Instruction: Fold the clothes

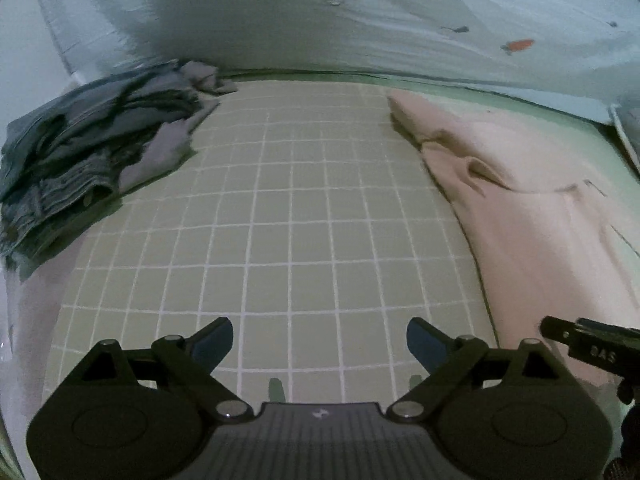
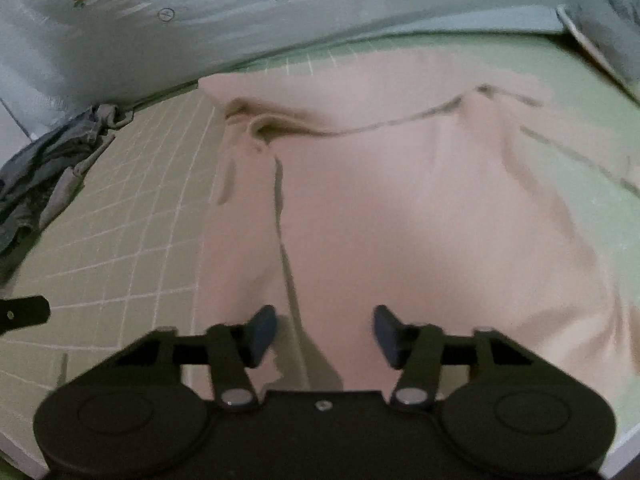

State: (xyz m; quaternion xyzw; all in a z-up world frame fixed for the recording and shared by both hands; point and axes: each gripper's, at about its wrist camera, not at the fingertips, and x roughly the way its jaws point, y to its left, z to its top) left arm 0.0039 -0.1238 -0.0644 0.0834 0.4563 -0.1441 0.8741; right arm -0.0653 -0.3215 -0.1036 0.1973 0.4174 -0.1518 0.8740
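A pale pink garment lies spread on the green grid mat, with folds and a seam running down its left part. In the left wrist view the same pink garment fills the right side. My right gripper is open just above the garment's near part, nothing between its fingers. My left gripper is open over bare mat, left of the pink garment. The tip of the right gripper shows at the right edge of the left wrist view.
A heap of blue denim and grey clothes lies at the mat's far left, also seen as the heap in the right wrist view. A light blue sheet with carrot prints hangs behind the mat.
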